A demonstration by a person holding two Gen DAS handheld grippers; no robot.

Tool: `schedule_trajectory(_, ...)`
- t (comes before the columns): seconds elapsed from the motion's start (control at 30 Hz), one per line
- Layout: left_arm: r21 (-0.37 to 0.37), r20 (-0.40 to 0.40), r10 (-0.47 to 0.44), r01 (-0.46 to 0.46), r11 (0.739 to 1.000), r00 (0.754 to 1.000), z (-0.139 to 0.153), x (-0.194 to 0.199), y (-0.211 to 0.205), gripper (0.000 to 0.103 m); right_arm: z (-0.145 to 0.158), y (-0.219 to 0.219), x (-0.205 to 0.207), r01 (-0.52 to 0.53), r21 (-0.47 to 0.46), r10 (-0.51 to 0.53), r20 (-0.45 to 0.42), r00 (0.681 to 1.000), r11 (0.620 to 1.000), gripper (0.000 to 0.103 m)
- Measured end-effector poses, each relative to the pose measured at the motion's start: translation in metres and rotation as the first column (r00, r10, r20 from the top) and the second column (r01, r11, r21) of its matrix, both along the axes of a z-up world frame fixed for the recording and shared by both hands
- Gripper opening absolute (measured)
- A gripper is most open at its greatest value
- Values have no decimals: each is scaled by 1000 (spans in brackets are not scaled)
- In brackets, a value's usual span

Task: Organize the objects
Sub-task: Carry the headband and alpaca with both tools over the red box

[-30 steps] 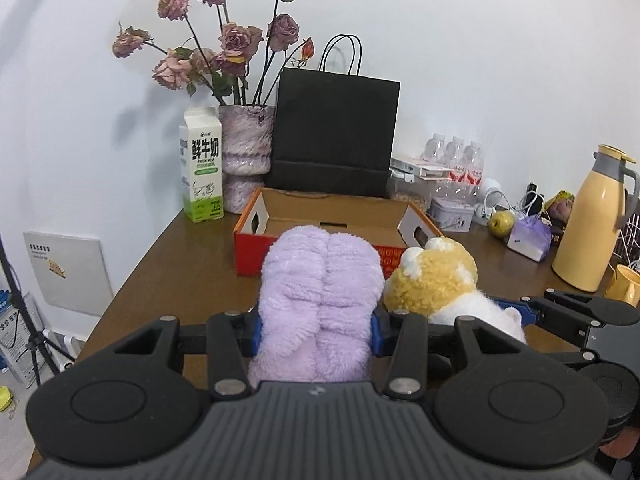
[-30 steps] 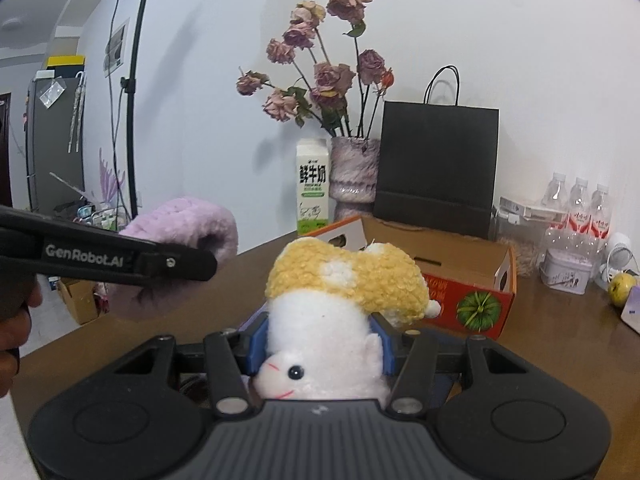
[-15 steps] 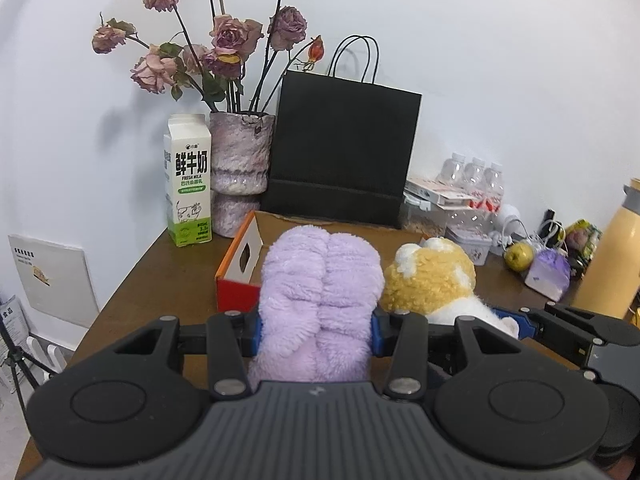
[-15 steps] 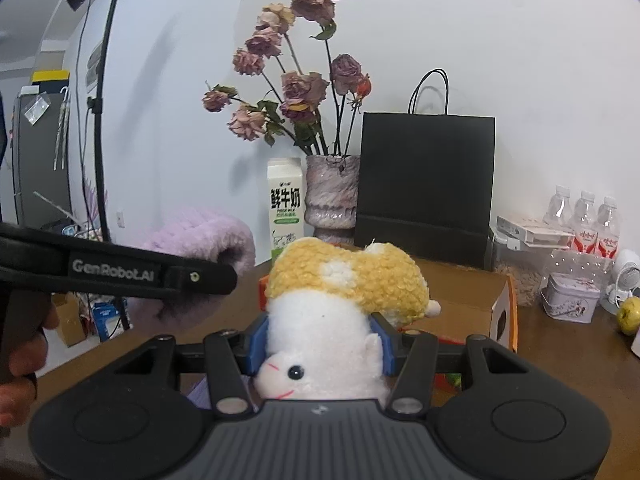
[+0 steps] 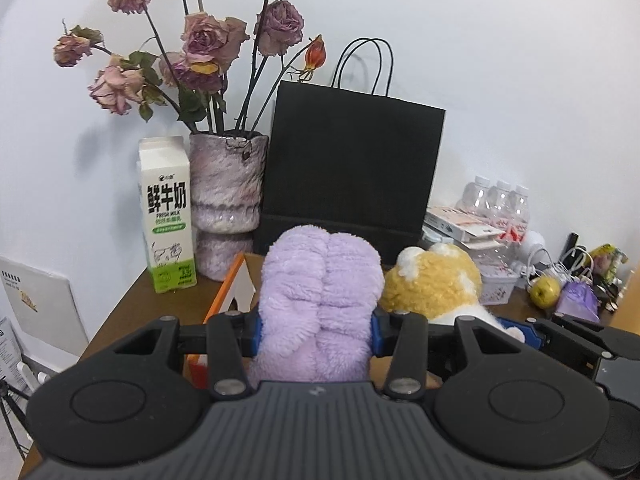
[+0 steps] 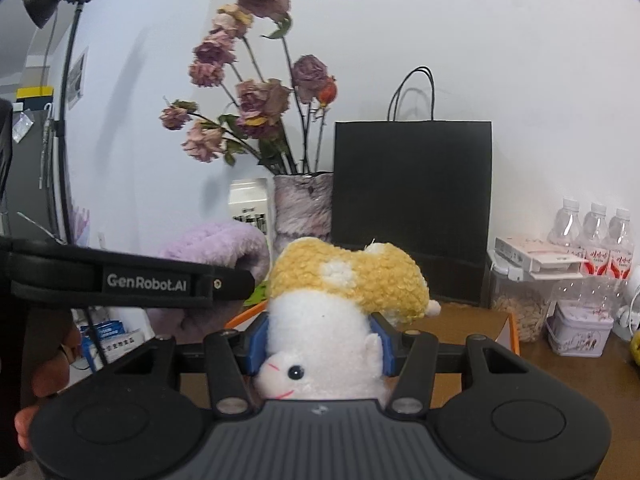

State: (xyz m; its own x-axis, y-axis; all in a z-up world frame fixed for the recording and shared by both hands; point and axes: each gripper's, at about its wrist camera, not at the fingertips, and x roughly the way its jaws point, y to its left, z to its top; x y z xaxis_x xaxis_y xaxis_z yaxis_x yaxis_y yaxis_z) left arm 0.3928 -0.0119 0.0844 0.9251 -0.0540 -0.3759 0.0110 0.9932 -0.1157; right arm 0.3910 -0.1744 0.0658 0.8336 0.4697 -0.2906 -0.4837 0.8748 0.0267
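My left gripper is shut on a fluffy purple plush, its blue pads pressing both sides. My right gripper is shut on a yellow and white plush animal, held upside down with its face toward the camera. Both toys hang side by side above an orange cardboard box, whose right edge shows in the right wrist view. The yellow plush also appears right of the purple one, and the purple plush sits at the left behind the left gripper's arm.
Against the wall stand a milk carton, a vase of dried roses and a black paper bag. Water bottles, a small tin, an apple and cables crowd the wooden table at right. A hand holds the left gripper.
Both grippers have carried their plush toys forward toward the wall and over the box. The carton, vase and bag look larger and closer. Neither grip has changed.
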Motion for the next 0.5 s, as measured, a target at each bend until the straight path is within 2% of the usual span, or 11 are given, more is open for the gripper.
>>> schedule_trajectory(0.2, 29, -35, -7, 8, 1000, 999, -12, 47, -4, 46, -4, -2, 45, 28, 5, -28, -25, 999, 1000, 51)
schedule_trajectory(0.5, 20, -94, -1, 3, 1000, 996, -38, 115, -7, 46, -25, 0, 101, 62, -6, -62, -77, 995, 998, 51)
